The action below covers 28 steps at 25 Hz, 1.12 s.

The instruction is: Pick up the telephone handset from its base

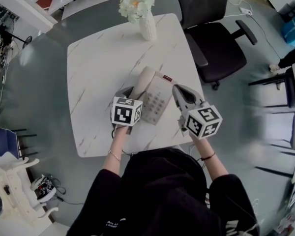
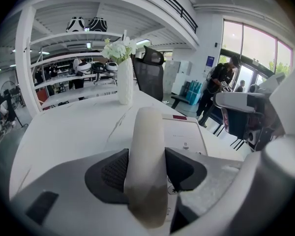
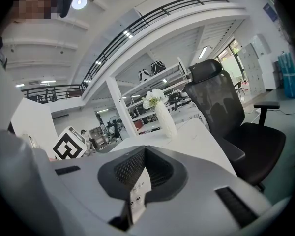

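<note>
A cream telephone handset [image 1: 143,81] lies on its base [image 1: 158,101] in the middle of the white marble table [image 1: 98,68]. My left gripper [image 1: 129,92] is at the handset's near end. In the left gripper view the handset [image 2: 146,146] fills the gap of that gripper [image 2: 146,170], and both dark pads press its sides; the base [image 2: 186,134] shows beyond it. My right gripper [image 1: 179,89] hovers at the base's right edge, apart from the handset. Its jaws [image 3: 143,154] meet at the tips, and a sliver of the keypad shows through the slit behind them.
A white vase of pale flowers [image 1: 146,23] stands at the table's far edge. A black office chair [image 1: 217,43] is pulled up at the far right corner. The person's torso presses against the near table edge.
</note>
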### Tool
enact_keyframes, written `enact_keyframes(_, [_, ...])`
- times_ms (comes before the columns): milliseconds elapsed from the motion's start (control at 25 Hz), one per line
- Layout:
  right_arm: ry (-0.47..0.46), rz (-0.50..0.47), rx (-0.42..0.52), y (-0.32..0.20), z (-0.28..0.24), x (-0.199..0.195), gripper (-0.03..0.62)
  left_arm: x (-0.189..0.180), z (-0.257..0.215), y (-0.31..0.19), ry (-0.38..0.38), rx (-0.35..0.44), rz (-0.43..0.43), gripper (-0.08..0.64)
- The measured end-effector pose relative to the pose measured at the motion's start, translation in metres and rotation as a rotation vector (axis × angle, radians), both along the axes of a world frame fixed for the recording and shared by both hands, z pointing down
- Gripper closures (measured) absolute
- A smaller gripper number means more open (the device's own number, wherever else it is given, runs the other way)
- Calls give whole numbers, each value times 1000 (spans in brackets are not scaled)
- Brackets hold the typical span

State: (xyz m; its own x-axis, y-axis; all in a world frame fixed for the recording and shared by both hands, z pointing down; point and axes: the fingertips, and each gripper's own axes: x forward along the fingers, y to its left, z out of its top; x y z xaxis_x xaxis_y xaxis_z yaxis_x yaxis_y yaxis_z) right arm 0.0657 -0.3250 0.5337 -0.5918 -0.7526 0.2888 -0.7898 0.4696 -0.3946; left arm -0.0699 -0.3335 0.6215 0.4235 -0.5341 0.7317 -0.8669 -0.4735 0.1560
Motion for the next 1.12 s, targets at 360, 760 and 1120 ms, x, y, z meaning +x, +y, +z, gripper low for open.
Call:
enact_keyframes(360, [3,2,12,-3,-4,-1,601,-2,-15,0,84,19,-45,345])
enact_keyframes(760, [9,-8,26,-3,-8,-5,601,-10,-32,7,188,50,-121,345])
enact_keyframes(1120, [9,-21,57,-6,-18,-9,601,-25,-68,13,295,143,-217,345])
